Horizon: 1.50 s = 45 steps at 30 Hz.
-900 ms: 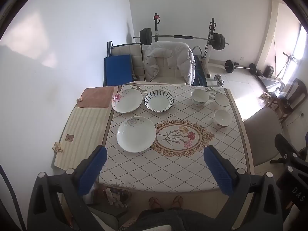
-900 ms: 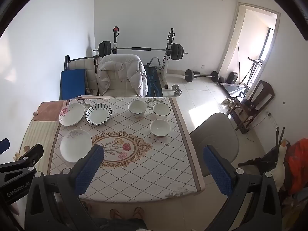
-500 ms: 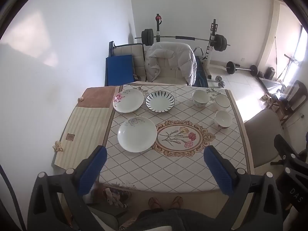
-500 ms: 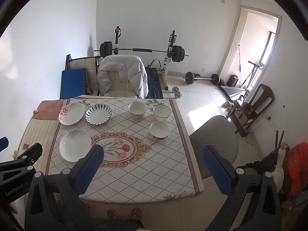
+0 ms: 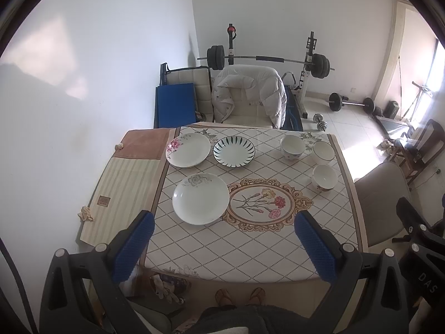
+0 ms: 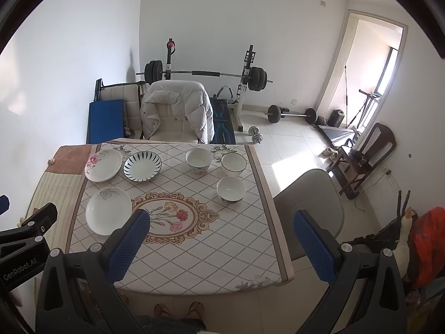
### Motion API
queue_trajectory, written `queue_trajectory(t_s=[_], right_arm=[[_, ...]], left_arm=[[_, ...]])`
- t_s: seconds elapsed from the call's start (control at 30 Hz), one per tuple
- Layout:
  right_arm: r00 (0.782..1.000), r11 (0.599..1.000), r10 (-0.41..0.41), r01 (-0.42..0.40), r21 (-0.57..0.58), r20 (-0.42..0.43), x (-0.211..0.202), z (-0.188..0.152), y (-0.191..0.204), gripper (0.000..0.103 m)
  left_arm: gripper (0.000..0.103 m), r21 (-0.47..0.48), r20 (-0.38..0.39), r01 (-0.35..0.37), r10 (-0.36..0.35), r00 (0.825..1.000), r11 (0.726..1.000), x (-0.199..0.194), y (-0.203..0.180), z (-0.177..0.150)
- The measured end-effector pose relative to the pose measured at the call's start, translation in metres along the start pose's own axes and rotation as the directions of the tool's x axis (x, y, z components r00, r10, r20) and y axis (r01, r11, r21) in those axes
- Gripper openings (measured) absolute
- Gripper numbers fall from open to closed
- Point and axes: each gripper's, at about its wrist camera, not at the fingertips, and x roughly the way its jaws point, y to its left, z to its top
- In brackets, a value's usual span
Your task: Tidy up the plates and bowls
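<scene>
Both claws drift a tiny bit; the dishes stay put. Left claw (image 5: 222, 239) and right claw (image 6: 221, 238) are spread wide, holding nothing, high over the counter (image 6: 194, 250). Three plates (image 5: 200, 198) sit on the left, three bowls (image 6: 231, 188) on the right. A plate could slip or chip if a claw pinches just its thin rim.

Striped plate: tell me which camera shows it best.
Left wrist view: the striped plate sits near centre, unobstructed, its dark radiating stripes crisp. The right wrist view also shows it whole, but smaller and off to the left.
</scene>
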Motion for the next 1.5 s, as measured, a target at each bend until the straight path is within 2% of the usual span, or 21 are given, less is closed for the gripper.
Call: queue_trajectory(t_s=[1.5], right_arm=[[1.0, 1.0, -0.021, 0.021, 0.01, -0.018, 0.006, 0.0, 0.0, 0.103]], left_arm=[[0.103, 0.029, 0.003, 0.015, -0.015, 1.0, 0.999, -0.002, -0.01, 0.007]])
